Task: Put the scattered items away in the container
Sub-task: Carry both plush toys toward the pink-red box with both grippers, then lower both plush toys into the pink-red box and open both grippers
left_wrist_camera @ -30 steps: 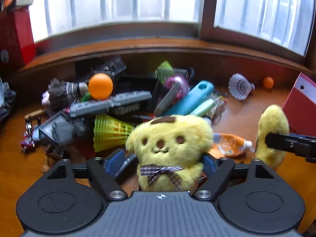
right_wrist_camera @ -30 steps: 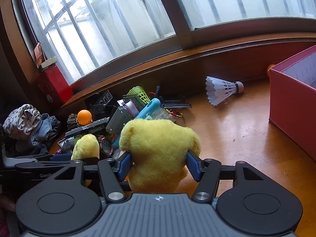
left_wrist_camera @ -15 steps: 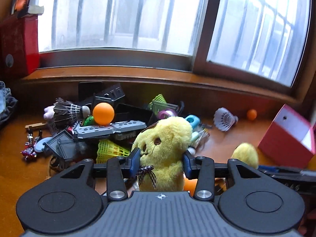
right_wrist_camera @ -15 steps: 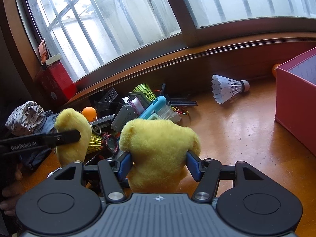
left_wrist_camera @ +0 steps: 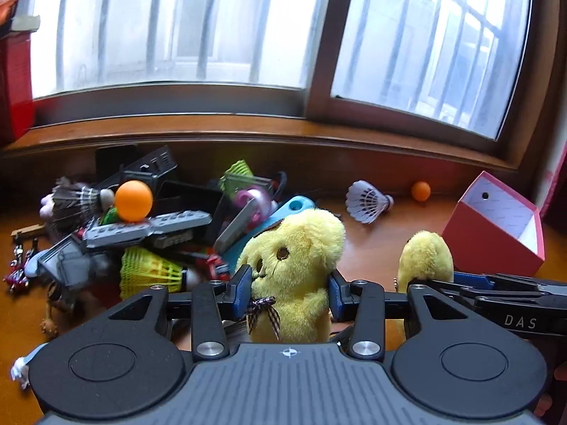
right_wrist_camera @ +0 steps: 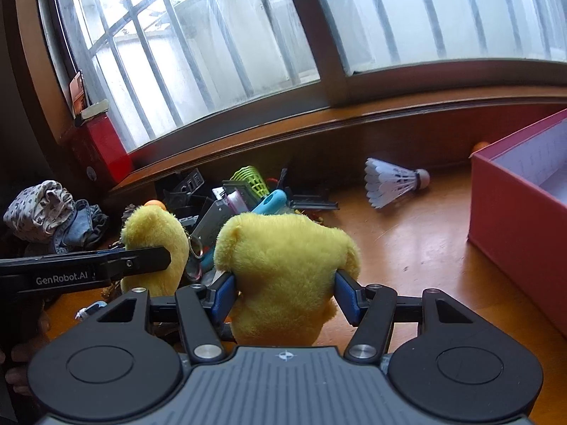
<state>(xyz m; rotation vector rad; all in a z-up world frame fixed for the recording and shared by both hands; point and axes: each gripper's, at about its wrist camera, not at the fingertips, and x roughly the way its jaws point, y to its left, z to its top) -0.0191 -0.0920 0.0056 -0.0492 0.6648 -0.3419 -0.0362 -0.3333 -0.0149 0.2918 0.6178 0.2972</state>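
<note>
Barred window [left_wrist_camera: 177, 24] spans twelve o'clock above a wooden sill [left_wrist_camera: 212, 129]; bundled clothes [right_wrist_camera: 53, 212] lie at nine o'clock on the desk [right_wrist_camera: 407, 248].

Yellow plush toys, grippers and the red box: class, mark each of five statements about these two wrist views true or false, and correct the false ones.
1. Each gripper holds a yellow plush toy. True: the left gripper pinches the bow-tied yellow plush toy; the right gripper pinches the second yellow plush toy.
2. The open red cardboard box already contains a plush. False: only its pale inside shows.
3. The white feather shuttlecock lies on the wooden floor. True.
4. An orange ball sits atop the clutter pile. True.
5. The window is shuttered dark. False: daylight comes through.
</note>
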